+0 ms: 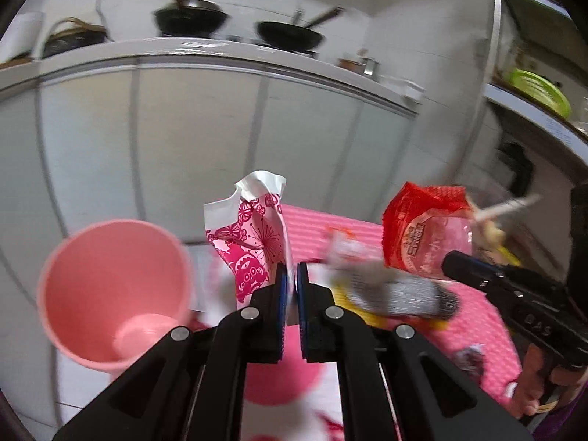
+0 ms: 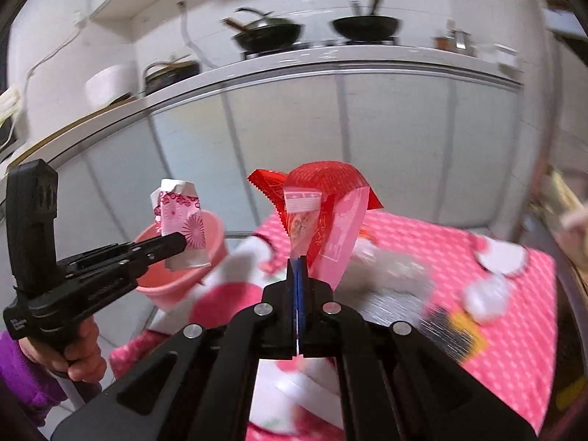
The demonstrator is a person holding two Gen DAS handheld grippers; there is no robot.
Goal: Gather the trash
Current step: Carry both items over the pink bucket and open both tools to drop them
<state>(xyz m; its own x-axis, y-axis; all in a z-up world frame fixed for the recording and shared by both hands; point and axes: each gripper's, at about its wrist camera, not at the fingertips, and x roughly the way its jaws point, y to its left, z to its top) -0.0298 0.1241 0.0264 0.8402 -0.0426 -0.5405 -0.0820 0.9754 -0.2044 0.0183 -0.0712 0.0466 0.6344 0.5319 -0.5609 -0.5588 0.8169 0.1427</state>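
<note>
My left gripper (image 1: 291,270) is shut on a crumpled pink-and-white patterned wrapper (image 1: 253,239), held up just right of the pink bin (image 1: 110,290), which stands on the floor with its mouth toward me. In the right wrist view the same wrapper (image 2: 180,228) hangs over the pink bin (image 2: 205,253), pinched by the left gripper (image 2: 182,243). My right gripper (image 2: 298,262) is shut on a red-and-clear plastic bag (image 2: 323,213), lifted above the table. The left wrist view shows that red bag (image 1: 422,231) at the right, at the tip of the right gripper (image 1: 452,262).
A pink patterned tablecloth (image 2: 514,323) covers the table, with a silver-and-yellow wrapper (image 1: 400,294), a dark scrap (image 1: 470,358) and white round pieces (image 2: 499,257) lying on it. White cabinets (image 1: 198,139) and a counter with black pans (image 2: 268,33) stand behind. A hand (image 2: 77,352) grips the left tool.
</note>
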